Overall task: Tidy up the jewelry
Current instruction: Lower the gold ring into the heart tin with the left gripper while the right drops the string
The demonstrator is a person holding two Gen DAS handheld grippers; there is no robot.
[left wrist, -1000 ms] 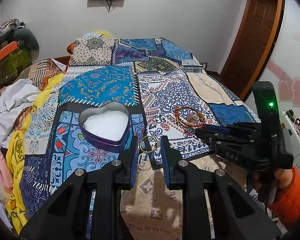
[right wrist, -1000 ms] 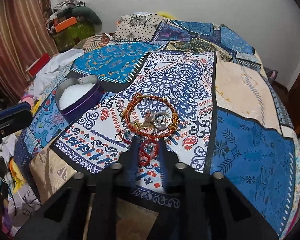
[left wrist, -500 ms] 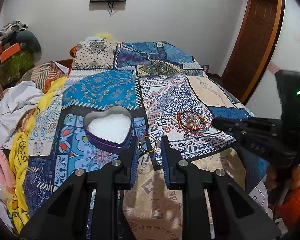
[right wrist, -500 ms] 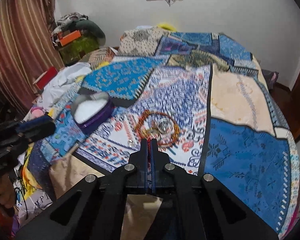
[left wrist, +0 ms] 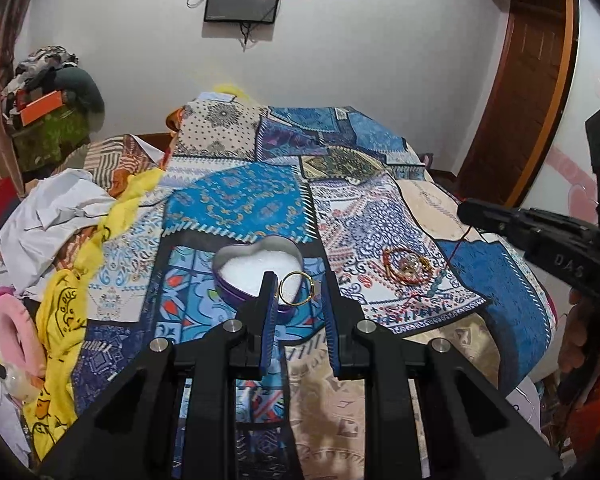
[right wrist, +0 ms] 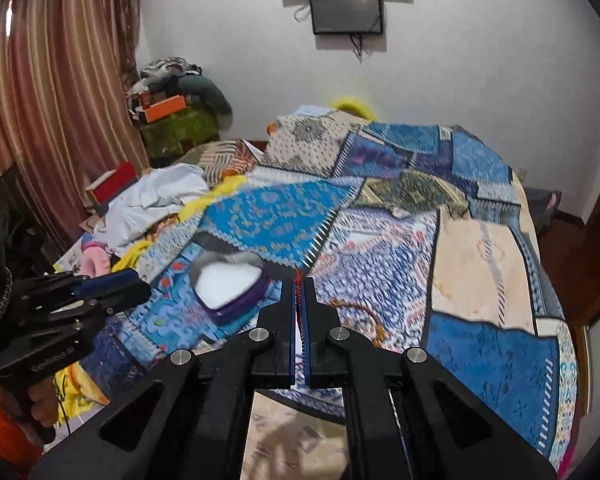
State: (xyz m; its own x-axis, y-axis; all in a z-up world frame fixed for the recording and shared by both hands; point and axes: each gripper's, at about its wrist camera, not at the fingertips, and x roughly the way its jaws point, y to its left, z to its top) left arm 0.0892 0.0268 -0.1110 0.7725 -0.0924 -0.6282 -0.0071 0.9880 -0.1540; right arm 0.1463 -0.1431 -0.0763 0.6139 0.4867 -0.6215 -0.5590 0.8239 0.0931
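My left gripper is shut on a gold ring, held just in front of and above a purple heart-shaped tin with white lining on the bed. My right gripper is shut on a red thread necklace; in the left wrist view the thread hangs from its tip down toward a pile of bracelets and rings on the quilt. The tin also shows in the right wrist view, left of the right fingers. The pile there is blurred.
A patchwork quilt covers the bed. White and yellow clothes are heaped along its left side. A wooden door stands at the right. A stack of boxes and clothes sits by the curtain.
My right gripper closed on the red thread necklace and lifted it away from the pile. My left gripper rose and moved toward the heart tin with the ring.
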